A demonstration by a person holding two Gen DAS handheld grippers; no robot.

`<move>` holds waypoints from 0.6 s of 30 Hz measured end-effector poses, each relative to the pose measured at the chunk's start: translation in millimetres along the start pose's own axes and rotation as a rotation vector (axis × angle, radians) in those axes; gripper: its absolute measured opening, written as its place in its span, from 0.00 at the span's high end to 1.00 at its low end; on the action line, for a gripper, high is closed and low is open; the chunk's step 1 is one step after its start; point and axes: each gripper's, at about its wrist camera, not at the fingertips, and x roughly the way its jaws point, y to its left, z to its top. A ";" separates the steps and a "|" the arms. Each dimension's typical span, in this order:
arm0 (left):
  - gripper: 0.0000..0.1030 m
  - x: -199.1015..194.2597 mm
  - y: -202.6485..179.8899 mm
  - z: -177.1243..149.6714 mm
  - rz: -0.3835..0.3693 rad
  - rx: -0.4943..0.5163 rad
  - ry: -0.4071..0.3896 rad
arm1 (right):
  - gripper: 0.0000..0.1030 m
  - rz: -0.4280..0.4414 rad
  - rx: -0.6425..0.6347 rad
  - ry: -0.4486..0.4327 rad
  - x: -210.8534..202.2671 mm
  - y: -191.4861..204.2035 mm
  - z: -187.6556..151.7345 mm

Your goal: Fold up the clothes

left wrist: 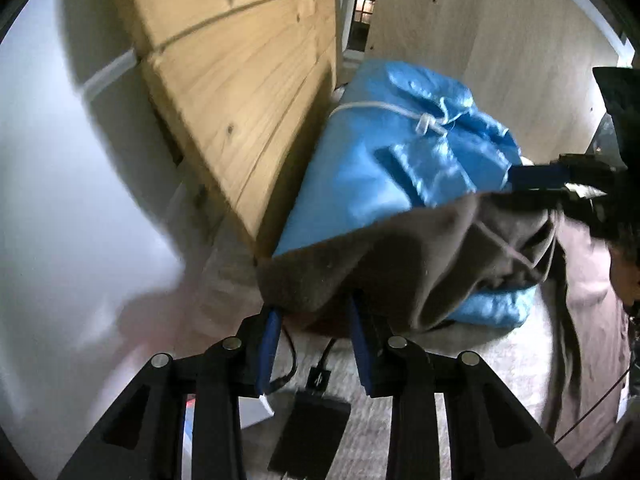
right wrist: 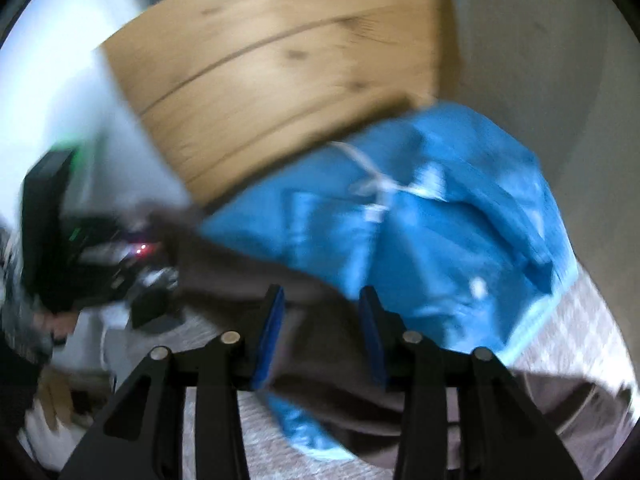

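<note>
Pale patterned bedding (left wrist: 500,344), left claw (left wrist: 316,320) gripping brown garment (left wrist: 400,248), right claw (right wrist: 322,312) parted over it.

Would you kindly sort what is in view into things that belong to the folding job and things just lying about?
Job:
- brown garment
- left gripper
- right gripper

Lying about:
- blue bag, tied with white cord
- wooden panel
- black adapter

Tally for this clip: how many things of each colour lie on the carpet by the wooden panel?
Blue: 1, the tied bag
Brown: 1, the garment, draped over the bag
Black: 1, the small box with cables
Total: 3
</note>
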 end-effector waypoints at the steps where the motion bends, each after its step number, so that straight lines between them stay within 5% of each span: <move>1: 0.71 -3.0 0.0 3.0 0.003 0.000 -0.004 | 0.40 0.007 -0.043 0.003 4.7 8.1 3.5; 8: 0.71 -12.4 -5.1 6.0 0.044 0.035 0.010 | 0.43 0.095 -0.255 0.065 54.2 47.0 34.3; 10: 0.71 -21.6 -5.6 1.8 0.054 0.045 -0.004 | 0.89 0.127 -0.265 0.102 62.1 47.4 35.6; 11: 0.70 -27.0 -5.2 -0.4 0.051 0.051 -0.014 | 0.95 0.136 -0.249 0.096 57.1 42.7 35.7; 18: 0.68 -34.7 -8.8 -1.4 0.009 0.087 -0.031 | 0.95 0.174 -0.047 -0.001 9.1 -25.5 41.8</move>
